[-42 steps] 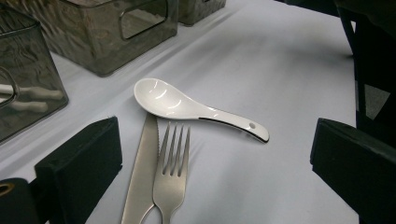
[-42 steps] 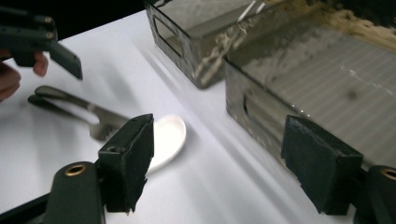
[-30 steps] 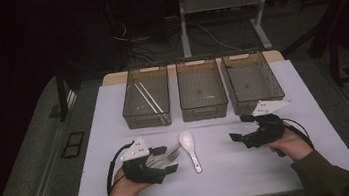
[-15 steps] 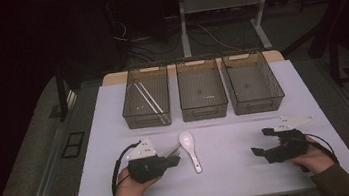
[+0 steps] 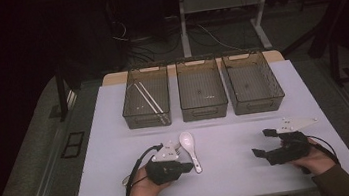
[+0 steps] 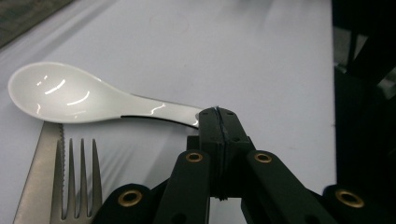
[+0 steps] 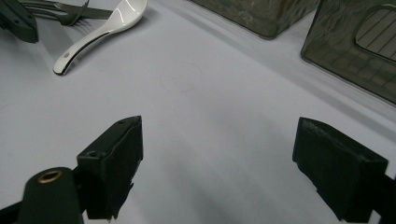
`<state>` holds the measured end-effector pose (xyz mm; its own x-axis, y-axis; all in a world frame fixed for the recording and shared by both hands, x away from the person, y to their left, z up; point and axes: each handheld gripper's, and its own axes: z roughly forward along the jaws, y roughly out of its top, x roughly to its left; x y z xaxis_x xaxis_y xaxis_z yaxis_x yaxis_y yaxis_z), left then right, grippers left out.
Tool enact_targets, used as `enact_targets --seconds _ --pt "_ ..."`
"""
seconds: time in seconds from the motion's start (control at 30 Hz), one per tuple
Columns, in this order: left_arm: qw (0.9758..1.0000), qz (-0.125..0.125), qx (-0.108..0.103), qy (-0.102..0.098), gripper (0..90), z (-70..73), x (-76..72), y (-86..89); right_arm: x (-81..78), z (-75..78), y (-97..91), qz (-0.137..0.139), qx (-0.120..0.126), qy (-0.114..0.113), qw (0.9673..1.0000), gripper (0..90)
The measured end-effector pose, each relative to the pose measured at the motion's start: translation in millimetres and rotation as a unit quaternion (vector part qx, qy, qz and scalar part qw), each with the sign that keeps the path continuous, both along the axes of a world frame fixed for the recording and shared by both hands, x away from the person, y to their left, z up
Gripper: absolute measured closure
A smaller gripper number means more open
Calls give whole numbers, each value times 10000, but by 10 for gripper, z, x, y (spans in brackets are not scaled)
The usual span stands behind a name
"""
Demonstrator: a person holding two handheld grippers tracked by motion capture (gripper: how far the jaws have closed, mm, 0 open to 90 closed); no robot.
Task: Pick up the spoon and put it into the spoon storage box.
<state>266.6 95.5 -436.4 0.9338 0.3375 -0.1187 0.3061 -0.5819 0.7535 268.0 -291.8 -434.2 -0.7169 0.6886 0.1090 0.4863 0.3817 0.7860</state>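
1. The left gripper (image 5: 187,166) rests on the white tabletop (image 5: 232,171), jaws pressed together with nothing between them, tips just beside the handle of the white ceramic soup spoon (image 6: 88,100).
2. A fork (image 6: 79,186) and a serrated knife (image 6: 39,179) lie beside the spoon's bowl.
3. The right gripper (image 5: 263,142) sits well apart, jaws wide open over bare tabletop.
4. Three mesh bins (image 5: 205,110) stand beyond.
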Motion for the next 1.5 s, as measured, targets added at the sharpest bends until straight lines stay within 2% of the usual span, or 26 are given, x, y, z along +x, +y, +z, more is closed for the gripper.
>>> enact_targets --seconds 0.13,0.33,0.4,0.43,0.47,0.67,0.8,1.0,1.1,1.13,1.17,1.2,1.27,1.5 --pt "9999 -8 135 3 891 -44 30 -45 2 0 4 -5 4 -2 10000 161" --pt "9991 -216 358 -13 890 -92 51 -186 3 1 3 -11 2 -11 10000 161" --pt "9992 -220 336 -21 890 -96 53 -230 1 2 5 -18 -4 -9 10000 160" --pt "9988 -279 389 -50 890 -93 64 -247 1 1 5 -21 -4 -8 10000 160" --pt "9994 -196 287 -25 891 -103 57 -277 2 1 4 -21 -9 -6 10000 160" --pt "9993 -163 309 -110 891 -100 96 -380 0 5 1 -36 4 -1 10000 161" --pt "9987 -233 401 -189 891 -94 133 -454 0 7 -1 -28 17 -7 10000 161" --pt "9984 -190 461 -264 891 -90 170 -563 -1 9 -4 -26 18 -17 10000 161" --pt "9985 -84 455 -296 891 -92 183 -625 -1 11 -3 -19 24 -17 10000 161" --pt "9980 -118 518 -343 891 -87 198 -636 -1 11 -3 -19 24 -19 10000 161" --pt "9983 -74 478 -330 891 -92 202 -656 -1 11 -4 -18 24 -18 10000 161" --pt "9977 -147 534 -390 891 -88 227 -663 -1 11 -5 -19 31 -20 10000 161" --pt "9981 -77 474 -374 891 -95 245 -696 -1 12 -5 -17 32 -25 10000 161" --pt "9983 30 479 -330 891 -120 302 -804 -3 15 -5 -12 41 -31 10000 161"
